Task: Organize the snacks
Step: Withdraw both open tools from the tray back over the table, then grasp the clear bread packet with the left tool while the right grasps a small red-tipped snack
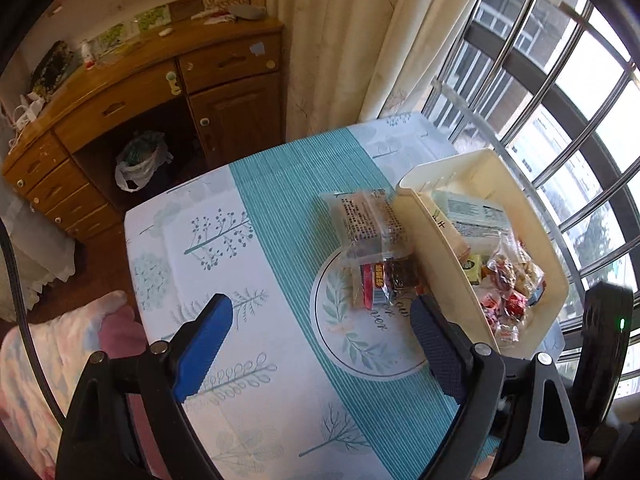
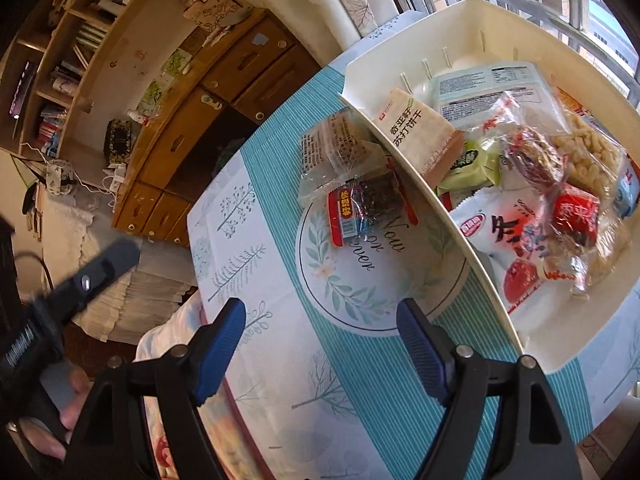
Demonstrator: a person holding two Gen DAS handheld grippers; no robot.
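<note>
Cream plastic bin [image 2: 472, 28] — set on the table's teal-striped cloth [image 1: 280, 184] near the window side, already well filled: a cracker pack [image 2: 416, 132], a white bag with red print [image 2: 500, 236], red-wrapped sweets [image 2: 576, 216], a clear bag of pale puffs [image 2: 588, 156].

Outstanding items — two packets on the cloth just outside the bin's long wall: a clear-wrapped square cake [image 1: 364, 216], and overlapping its near end a small bar with a red label [image 1: 380, 280]. Both lie close against the wall; whether they touch it cannot be told.

Left gripper [image 1: 320, 344]: jaws spread wide, nothing between the blue pads, poised over the cloth short of the red-label bar.

Right gripper [image 2: 320, 340]: likewise spread and empty, above the printed wreath [image 2: 360, 264], aimed toward the same two packets.

Step in hand, as judged: an approach to the last loose snacks, most of the sorting apparently done.

Next move calls for: one claw descending onto the red-label bar, which lies uppermost and nearest, pinching its crinkly wrapper without dragging the cake beneath, then a lift over the wall into the bin.
</note>
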